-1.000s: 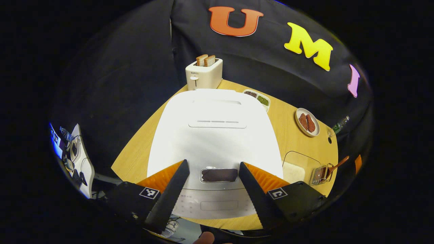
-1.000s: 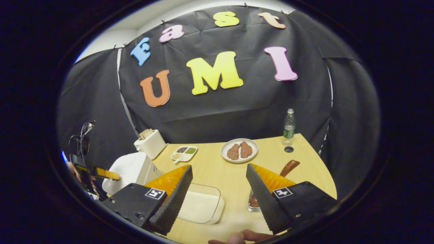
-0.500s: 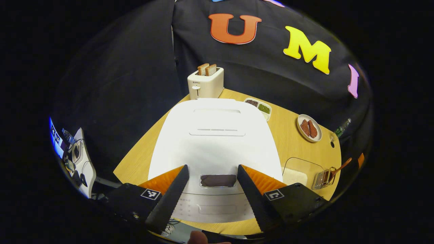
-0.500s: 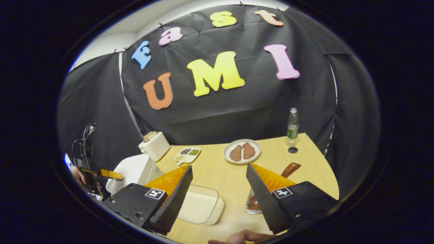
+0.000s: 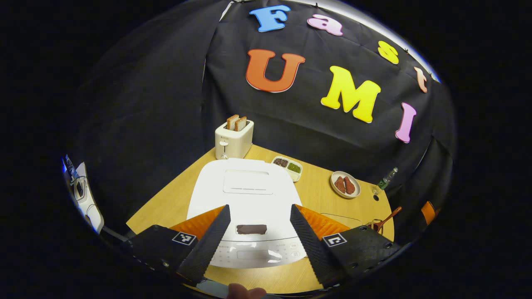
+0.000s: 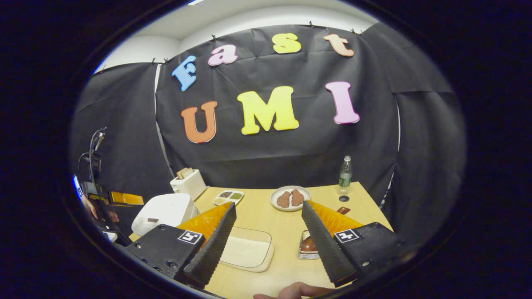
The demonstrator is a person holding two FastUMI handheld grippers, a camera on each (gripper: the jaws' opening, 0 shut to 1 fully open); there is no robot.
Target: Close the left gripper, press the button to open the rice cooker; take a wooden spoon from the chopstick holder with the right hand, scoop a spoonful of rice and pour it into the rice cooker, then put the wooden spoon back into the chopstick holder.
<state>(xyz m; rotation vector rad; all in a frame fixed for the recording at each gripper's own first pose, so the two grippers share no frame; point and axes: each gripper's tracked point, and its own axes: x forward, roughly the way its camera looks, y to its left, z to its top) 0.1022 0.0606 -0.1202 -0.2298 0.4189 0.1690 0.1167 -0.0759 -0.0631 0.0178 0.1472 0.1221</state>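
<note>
Spanning wooden table (image 6: 266, 211): rice cooker (image 5: 245, 195), toaster (image 5: 233, 139); both tongs (image 5: 257, 245) (image 6: 268, 245) wide open, empty.

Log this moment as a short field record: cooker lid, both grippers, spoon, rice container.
cooker lid: white rice cooker shut, dark button unpressed
left gripper: open, above button
right gripper: open, empty
spoon: brown wooden spoon in wire chopstick holder
rice: clear rectangular container on wooden table

Cooker shut, spoon stowed
White cooker (image 5: 245, 195) lid down; right of it, rice tray (image 6: 248, 251), then spoon (image 6: 343, 210) in holder (image 6: 307, 249).
</note>
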